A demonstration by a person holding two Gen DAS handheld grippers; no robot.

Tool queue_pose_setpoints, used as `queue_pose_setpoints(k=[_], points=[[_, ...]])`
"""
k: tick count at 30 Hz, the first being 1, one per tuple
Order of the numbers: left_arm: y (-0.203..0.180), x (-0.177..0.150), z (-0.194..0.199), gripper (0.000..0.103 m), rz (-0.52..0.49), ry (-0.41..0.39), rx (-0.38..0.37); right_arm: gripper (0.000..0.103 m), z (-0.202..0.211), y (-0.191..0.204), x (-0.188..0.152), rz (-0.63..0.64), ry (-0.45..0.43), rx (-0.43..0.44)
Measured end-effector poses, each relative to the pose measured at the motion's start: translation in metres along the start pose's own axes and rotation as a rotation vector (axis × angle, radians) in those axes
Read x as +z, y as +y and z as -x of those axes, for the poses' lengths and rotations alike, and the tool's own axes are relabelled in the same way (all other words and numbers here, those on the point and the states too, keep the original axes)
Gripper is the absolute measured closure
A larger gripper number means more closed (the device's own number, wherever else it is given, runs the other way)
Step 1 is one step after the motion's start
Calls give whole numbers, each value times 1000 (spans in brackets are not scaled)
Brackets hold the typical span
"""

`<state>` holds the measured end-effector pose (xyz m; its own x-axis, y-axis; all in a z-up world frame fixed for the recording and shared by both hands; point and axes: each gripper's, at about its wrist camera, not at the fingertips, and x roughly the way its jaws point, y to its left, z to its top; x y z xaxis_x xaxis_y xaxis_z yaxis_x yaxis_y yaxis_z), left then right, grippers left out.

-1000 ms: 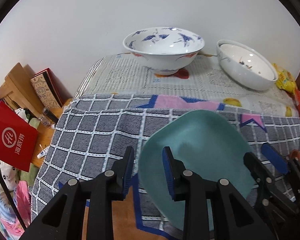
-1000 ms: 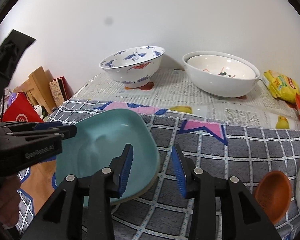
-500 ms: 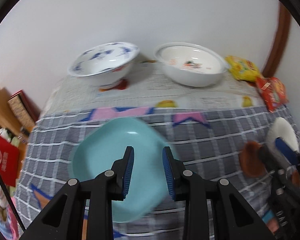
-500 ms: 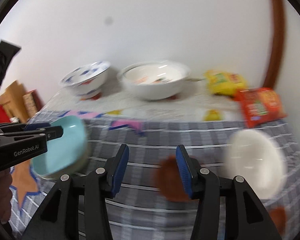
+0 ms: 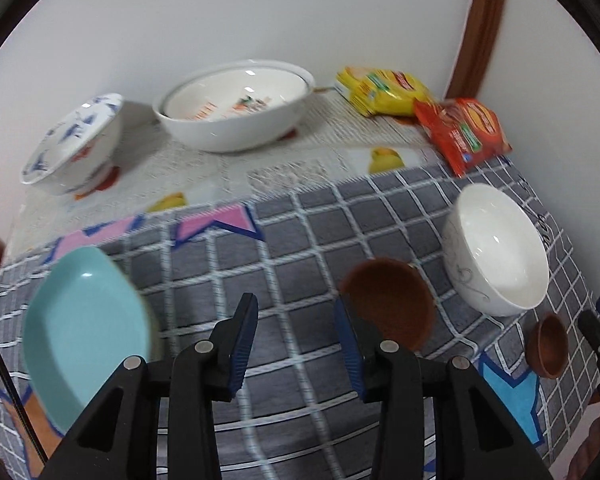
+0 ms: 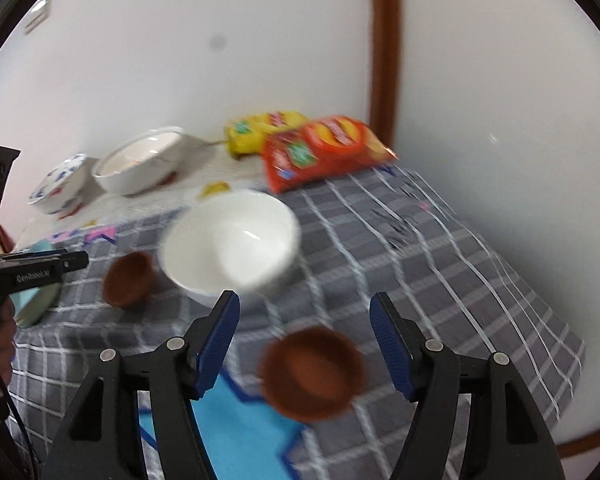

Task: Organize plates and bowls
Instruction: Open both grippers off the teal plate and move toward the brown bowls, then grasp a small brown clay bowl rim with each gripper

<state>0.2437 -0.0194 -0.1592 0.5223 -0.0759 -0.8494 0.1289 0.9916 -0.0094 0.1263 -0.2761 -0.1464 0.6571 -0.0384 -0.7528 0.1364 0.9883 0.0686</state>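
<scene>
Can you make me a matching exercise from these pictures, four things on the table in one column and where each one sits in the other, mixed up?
Things:
1. turquoise plate
2. plain white bowl
3. red snack packet
4. blue-patterned bowl

Places, as the left wrist view shows them:
A. back left, on the newspaper by the wall
B. near left edge of the checked cloth
C. right side of the checked cloth, between the two brown bowls
D. back right, lying next to the yellow packet

Pairs: 1-B, 2-C, 3-D, 4-A
</scene>
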Motion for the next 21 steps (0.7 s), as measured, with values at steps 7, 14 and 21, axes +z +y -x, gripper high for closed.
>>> queue_pose_setpoints(k=[7, 14, 21], points=[[-13, -2, -24, 65, -11, 40, -7, 36, -16, -32, -25, -67, 77, -20], [-17, 0, -39, 65, -20, 49, 8, 41, -25, -38, -36, -78, 103, -30], [-16, -1, -49, 65, -5, 53, -6, 60, -43, -39, -43, -104, 158, 5]])
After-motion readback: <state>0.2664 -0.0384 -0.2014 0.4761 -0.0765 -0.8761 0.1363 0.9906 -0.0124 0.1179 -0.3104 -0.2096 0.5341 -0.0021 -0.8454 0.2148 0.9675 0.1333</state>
